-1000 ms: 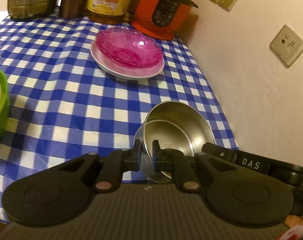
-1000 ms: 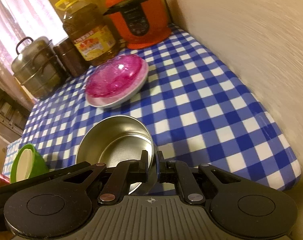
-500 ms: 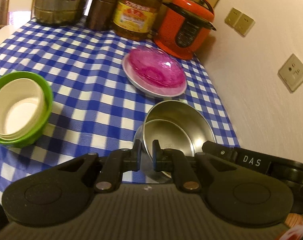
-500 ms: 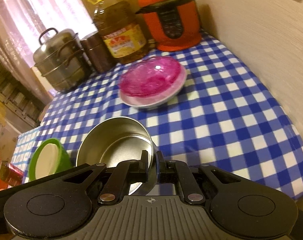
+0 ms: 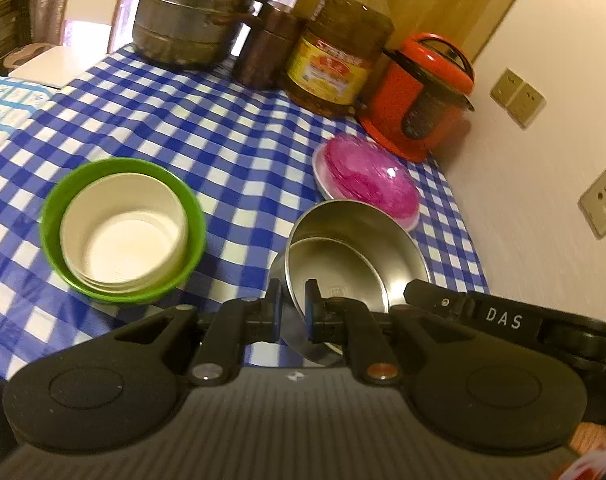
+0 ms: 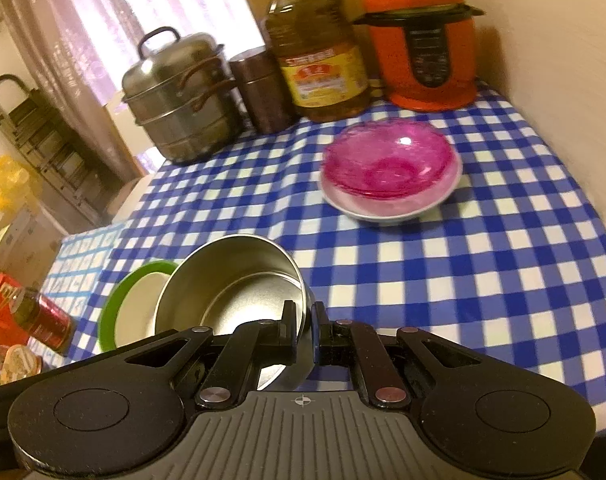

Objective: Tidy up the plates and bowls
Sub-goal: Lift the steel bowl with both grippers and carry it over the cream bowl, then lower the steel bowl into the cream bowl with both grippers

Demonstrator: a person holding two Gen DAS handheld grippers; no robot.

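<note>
A steel bowl (image 5: 355,248) is held above the checked table between both grippers. My left gripper (image 5: 291,306) is shut on its near rim. My right gripper (image 6: 303,326) is shut on the rim of the same steel bowl (image 6: 239,280) from the opposite side. A green bowl with a white bowl nested inside (image 5: 123,228) stands on the table to the left of it; it also shows in the right wrist view (image 6: 131,304). Pink glass plates stacked on a white plate (image 5: 367,180) sit further back, seen too in the right wrist view (image 6: 391,168).
At the table's back stand a steel steamer pot (image 5: 191,12), a brown canister (image 5: 267,48), an oil bottle (image 5: 339,48) and an orange pressure cooker (image 5: 419,96). A wall with sockets (image 5: 543,160) runs along the right. A red can (image 6: 47,318) lies left.
Both grippers have lifted and pulled back with the steel bowl, moving it leftward towards the green bowl, which has come fully into view. The rear pots now show whole.
</note>
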